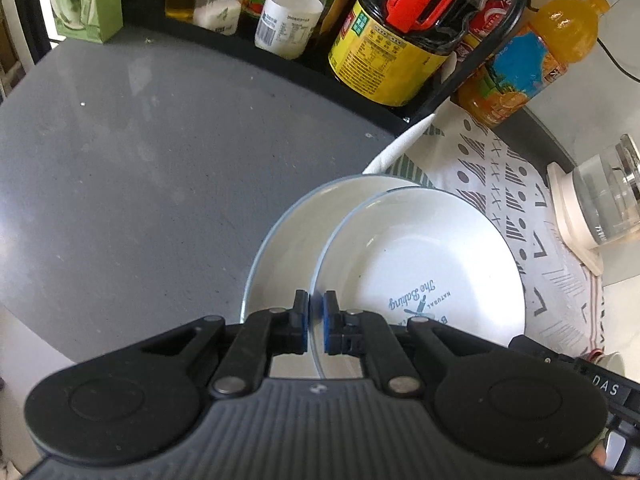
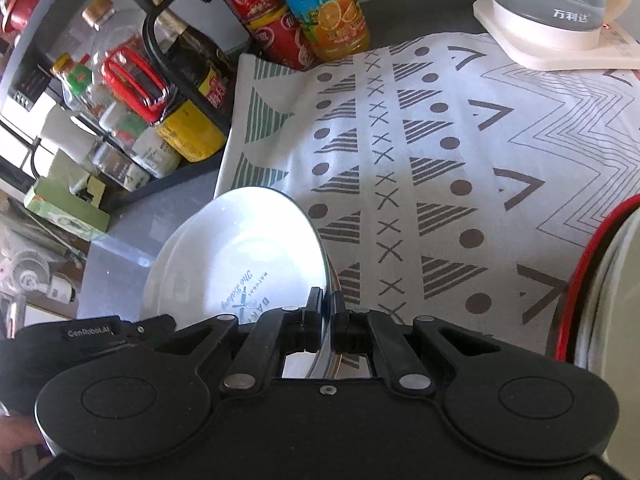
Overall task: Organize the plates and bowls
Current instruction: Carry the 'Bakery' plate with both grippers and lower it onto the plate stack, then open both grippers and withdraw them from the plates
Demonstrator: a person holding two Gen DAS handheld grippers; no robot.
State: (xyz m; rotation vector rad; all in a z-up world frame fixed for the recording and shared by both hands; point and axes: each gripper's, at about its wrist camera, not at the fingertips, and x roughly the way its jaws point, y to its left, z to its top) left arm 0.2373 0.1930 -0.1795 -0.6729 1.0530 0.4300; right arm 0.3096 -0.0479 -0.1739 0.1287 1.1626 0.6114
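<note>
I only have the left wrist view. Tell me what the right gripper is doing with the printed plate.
Observer: The right gripper is shut on the printed plate, pinching its rim on the side nearest the patterned cloth.
Operator: Report anything right of that gripper.
Observer: A red-rimmed vessel sits at the frame's right edge, too blurred to name.
Operator: Check the kettle base.
Observer: A small red light glows on the kettle base.
</note>
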